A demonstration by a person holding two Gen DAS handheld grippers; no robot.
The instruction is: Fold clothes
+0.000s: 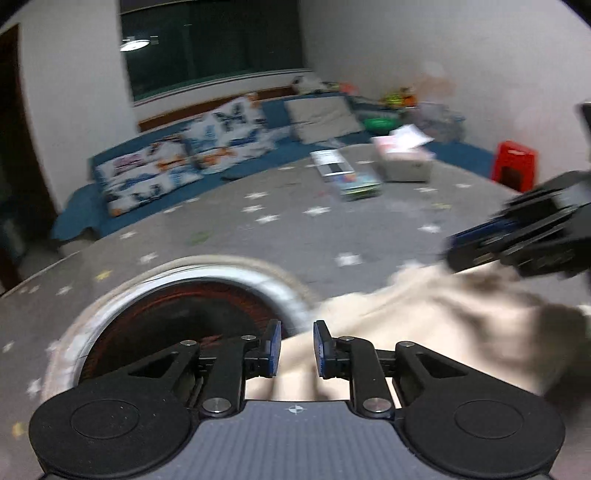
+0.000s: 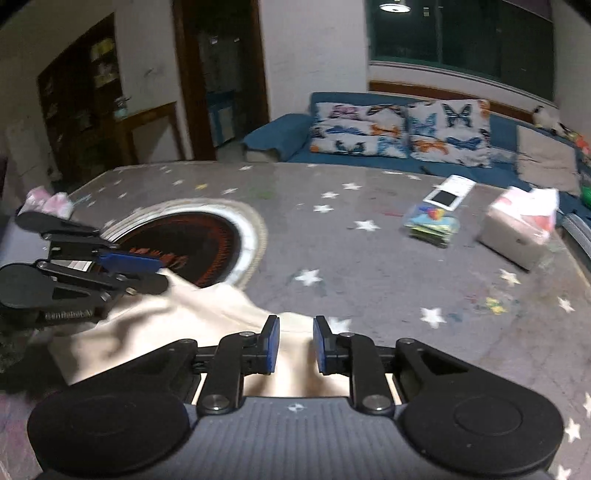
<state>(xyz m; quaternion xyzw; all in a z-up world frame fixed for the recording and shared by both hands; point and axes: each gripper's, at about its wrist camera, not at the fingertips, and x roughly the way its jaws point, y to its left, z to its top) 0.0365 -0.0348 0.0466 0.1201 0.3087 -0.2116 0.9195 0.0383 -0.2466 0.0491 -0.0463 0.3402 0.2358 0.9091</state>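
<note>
Beneath each hand-held gripper (image 1: 297, 349) lies cream garment (image 2: 207, 314).

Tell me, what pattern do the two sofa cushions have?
The sofa cushions are white with blue and orange butterflies; the right wrist view shows this best.

White walls, dark window (image 2: 461, 33) reflecting a round ceiling lamp (image 2: 394, 6). Blue sofa (image 2: 291, 129) along the wall with butterfly-print cushions (image 2: 399, 129) and a beige pillow (image 2: 543, 158). Grey star-patterned tabletop (image 2: 369, 258) with a round inset hob (image 2: 184, 247). Dark wooden doorway (image 2: 221, 74), shelving (image 2: 81, 103) left. Red stool (image 1: 513, 164) by the far wall.
</note>
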